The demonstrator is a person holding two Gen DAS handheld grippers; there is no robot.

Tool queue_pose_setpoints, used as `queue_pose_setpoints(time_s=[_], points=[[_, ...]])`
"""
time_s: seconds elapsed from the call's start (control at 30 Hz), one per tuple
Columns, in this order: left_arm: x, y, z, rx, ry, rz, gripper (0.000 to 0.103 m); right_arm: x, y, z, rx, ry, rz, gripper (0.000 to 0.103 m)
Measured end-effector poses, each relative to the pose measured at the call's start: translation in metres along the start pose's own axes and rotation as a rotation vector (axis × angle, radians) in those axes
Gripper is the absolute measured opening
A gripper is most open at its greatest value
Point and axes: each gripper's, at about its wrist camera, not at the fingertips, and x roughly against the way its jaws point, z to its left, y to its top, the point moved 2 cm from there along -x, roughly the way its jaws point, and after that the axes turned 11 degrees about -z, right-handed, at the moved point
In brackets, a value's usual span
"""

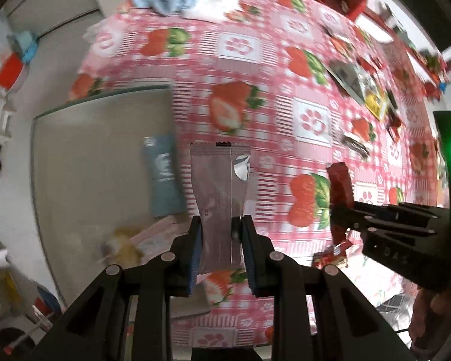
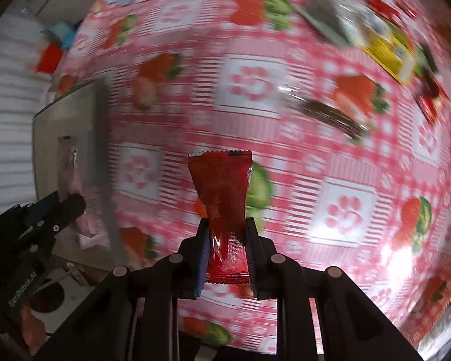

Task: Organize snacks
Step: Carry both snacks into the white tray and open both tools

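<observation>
Pinched mid-length in the left gripper (image 1: 221,225), a silver snack sachet (image 1: 219,186); right gripper (image 2: 227,237) clamps a red sachet (image 2: 222,186). Carry both level, release over the grey tray (image 1: 105,150).

"GenRobot.AI" on left tool (image 2: 75,207)

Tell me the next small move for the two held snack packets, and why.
Probably carry both toward the grey tray: the left hand-held gripper pinches a silver packet, the right hand-held gripper a red packet, and other packets already lie in the tray.
</observation>
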Motion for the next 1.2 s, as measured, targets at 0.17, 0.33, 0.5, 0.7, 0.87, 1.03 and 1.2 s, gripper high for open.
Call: queue_pose_setpoints(time_s=[0.17,0.33,0.5,0.7,0.87,1.03,1.2], points=[[0.011,-0.009,0.045,0.073,0.047,-0.009,0.028,-0.007,-0.005,0.055,0.09,0.041,-0.003,0.024],[0.014,-0.024,0.083,0.139,0.087,0.006,0.028,-0.02,0.0,0.106,0.181,0.076,0.011,0.024],[0.011,-0.037,0.107,0.187,0.105,0.028,0.028,-0.031,0.001,0.145,0.241,0.105,0.028,0.024],[0.002,-0.05,0.122,0.21,0.116,0.06,0.028,-0.048,-0.003,0.178,0.296,0.115,0.061,0.024],[-0.007,-0.061,0.132,0.233,0.116,0.096,0.028,-0.067,-0.001,0.194,0.304,0.134,0.088,0.024],[-0.014,-0.071,0.137,0.234,0.122,0.123,0.028,-0.079,-0.001,0.207,0.326,0.138,0.109,0.024],[-0.016,-0.075,0.133,0.211,0.124,0.131,0.046,-0.079,-0.004,0.219,0.363,0.123,0.109,0.024]])
